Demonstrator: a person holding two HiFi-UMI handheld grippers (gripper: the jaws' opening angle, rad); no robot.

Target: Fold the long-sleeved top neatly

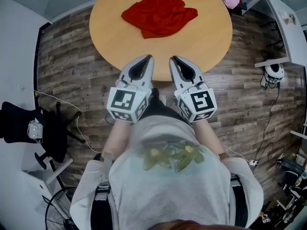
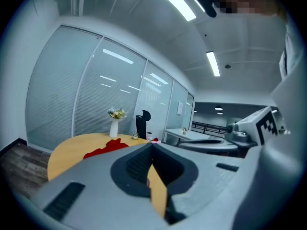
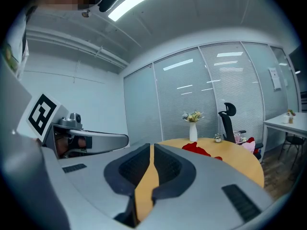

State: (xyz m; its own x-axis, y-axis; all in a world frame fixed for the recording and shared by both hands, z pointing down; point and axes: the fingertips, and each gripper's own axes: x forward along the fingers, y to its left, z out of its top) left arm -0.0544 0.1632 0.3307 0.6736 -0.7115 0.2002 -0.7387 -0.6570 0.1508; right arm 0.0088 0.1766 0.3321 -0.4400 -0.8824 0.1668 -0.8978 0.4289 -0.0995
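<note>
A crumpled red long-sleeved top (image 1: 159, 11) lies in a heap on the far half of the round wooden table (image 1: 115, 37). It shows small in the left gripper view as the red top (image 2: 106, 148) and in the right gripper view as the red top (image 3: 199, 150). My left gripper (image 1: 149, 57) and right gripper (image 1: 172, 59) hover side by side over the table's near edge, well short of the top. Both have their jaws shut with nothing between them.
A white vase with flowers (image 3: 193, 128) and a small object stand at the table's far side. A black office chair (image 3: 229, 121) is behind it, another chair (image 1: 29, 128) at my left. A white desk (image 1: 288, 23) and cables lie right.
</note>
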